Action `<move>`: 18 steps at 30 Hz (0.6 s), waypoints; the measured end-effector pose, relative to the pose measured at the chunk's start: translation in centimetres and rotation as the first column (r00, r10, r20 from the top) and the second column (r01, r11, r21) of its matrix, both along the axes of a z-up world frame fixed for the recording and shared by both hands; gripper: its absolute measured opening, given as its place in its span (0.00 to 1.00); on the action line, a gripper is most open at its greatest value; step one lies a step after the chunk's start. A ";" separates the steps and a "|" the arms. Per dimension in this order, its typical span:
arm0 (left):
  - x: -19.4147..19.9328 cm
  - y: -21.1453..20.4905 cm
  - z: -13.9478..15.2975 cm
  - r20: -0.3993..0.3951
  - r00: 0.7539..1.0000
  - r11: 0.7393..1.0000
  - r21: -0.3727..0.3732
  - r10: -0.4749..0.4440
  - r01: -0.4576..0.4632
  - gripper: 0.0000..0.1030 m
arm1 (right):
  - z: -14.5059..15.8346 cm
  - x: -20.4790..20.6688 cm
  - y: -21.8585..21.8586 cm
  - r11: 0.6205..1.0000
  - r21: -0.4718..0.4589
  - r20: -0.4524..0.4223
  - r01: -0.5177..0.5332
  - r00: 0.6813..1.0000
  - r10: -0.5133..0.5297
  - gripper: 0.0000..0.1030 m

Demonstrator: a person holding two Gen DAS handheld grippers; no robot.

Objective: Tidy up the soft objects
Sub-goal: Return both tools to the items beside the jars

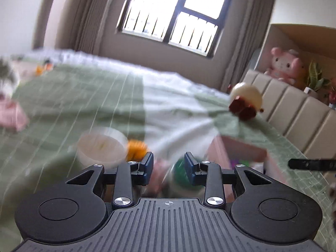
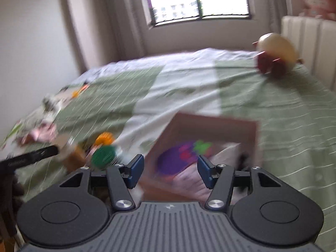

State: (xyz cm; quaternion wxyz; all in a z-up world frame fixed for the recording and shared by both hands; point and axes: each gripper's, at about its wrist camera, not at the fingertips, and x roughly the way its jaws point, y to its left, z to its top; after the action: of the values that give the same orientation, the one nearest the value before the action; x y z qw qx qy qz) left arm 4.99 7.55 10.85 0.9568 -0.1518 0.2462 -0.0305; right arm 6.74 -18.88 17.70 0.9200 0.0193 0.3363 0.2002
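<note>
Left wrist view: the left gripper (image 1: 168, 166) hangs over a bed (image 1: 88, 105) dressed in a green-and-white cover, its blue-padded fingers (image 1: 147, 163) partly parted with a blurred green toy (image 1: 180, 173) between them; motion blur makes it impossible to tell whether the pads press on it. Just left of the fingers stand a white cup (image 1: 101, 147) and an orange toy (image 1: 137, 149). To the right, near the bed's right edge, sits a pink box (image 1: 237, 149). Farther up the cover, by the padded headboard (image 1: 294, 113), lies a cream-and-red plush (image 1: 245, 100). A pink plush (image 1: 285, 65) sits on a shelf behind the headboard. A window (image 1: 176, 12) lights the far wall.

Right wrist view: the right gripper (image 2: 170, 170) hovers above the box (image 2: 210, 126), fingers (image 2: 136, 169) spread wide and holding nothing. Inside the box lie a purple toy (image 2: 174, 161) and a pink striped cloth (image 2: 193, 180). At the left the other gripper's black finger (image 2: 31, 155) reaches in beside the green toy (image 2: 104, 156), with the orange toy (image 2: 105, 138) just behind. Pink and white soft things (image 2: 42, 126) lie scattered along the bed's left edge. The cream-and-red plush (image 2: 275, 52) rests at the bed's far right corner.
</note>
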 end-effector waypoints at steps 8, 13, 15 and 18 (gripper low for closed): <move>-1.0 2.5 -5.4 -0.127 0.992 0.997 -0.079 0.006 -0.016 0.35 | -6.5 -3.7 6.4 0.980 -0.118 -0.063 -0.163 0.986 0.157 0.55; 0.6 1.8 -6.6 -0.128 0.991 0.997 -0.067 0.029 -0.037 0.35 | -8.4 -4.7 7.4 0.969 -0.165 -0.073 -0.183 0.982 0.173 0.55; 1.1 1.0 -6.8 -0.119 0.993 1.000 -0.013 0.022 -0.024 0.35 | -8.2 -5.1 7.4 0.965 -0.180 -0.057 -0.191 0.981 0.184 0.55; 1.5 -0.1 -7.4 -0.129 0.992 0.998 0.067 0.008 0.000 0.35 | -6.6 -4.7 7.5 0.964 -0.170 -0.035 -0.205 0.979 0.202 0.55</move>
State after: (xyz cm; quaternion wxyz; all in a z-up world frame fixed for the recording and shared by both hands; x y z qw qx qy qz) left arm 6.47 7.43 3.50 0.9435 -0.1219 0.3081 -0.0104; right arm 2.00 -11.40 11.14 0.8899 -0.0934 0.3605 0.2634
